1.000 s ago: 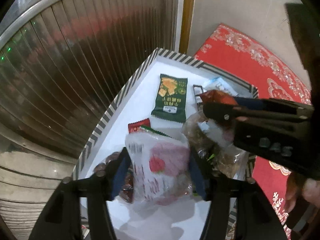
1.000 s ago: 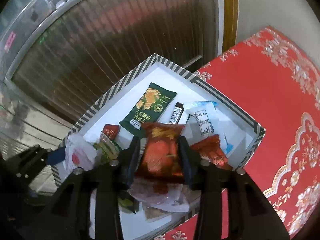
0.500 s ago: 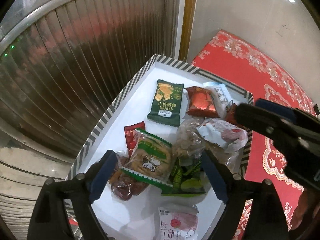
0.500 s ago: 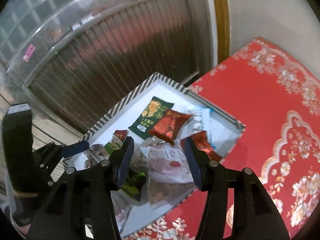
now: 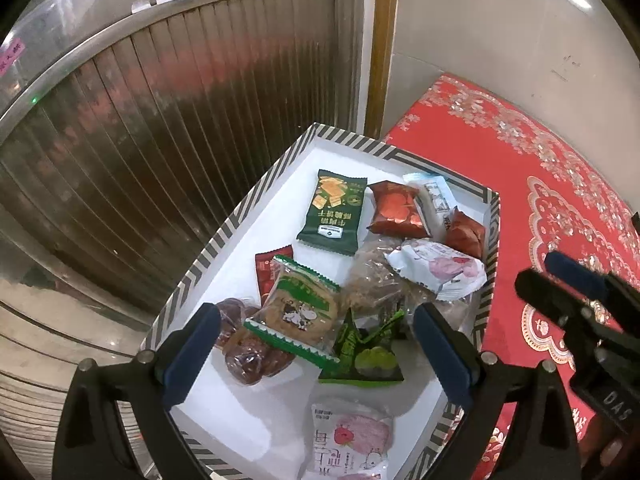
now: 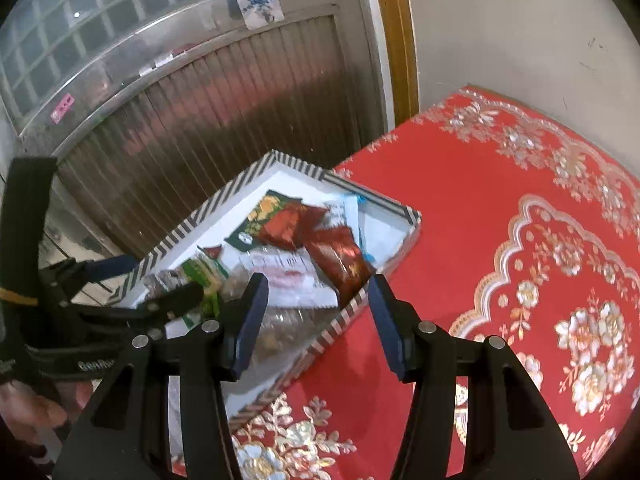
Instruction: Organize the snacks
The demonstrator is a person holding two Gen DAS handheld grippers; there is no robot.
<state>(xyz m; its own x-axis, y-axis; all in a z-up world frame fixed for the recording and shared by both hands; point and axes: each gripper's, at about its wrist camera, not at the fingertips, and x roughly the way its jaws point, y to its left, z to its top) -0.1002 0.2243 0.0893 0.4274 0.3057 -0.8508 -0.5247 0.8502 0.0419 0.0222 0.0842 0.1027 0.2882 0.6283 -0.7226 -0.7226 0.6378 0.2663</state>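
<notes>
Hovering both tools over the striped box, I read the left tool as standing wide apart and empty, with the green-edged biscuit packet lying straight ahead between its fingers and below them. That packet's long axis runs slantwise across the gap, from near-left to far-right, so I judge a small twist of the wrist would be needed before closing on it. The right tool is also spread apart and holds nothing; it hangs over the box's right-hand rim, partly above the red cloth on the bench, so the left one is the nearer to the heap. All the snacks I can see are inside the box: a dark green cracker pack lying flat toward the far end, a red pack just beside it, a smaller red pack against the right wall, a white-and-pink wrapper on top of a clear bag, some brown dates at the left, a green triangular pack, and a pink-printed white packet nearest me. None lies out on the cloth, so to my eye the gathering looks nearly done, with only tidying within the box left.
</notes>
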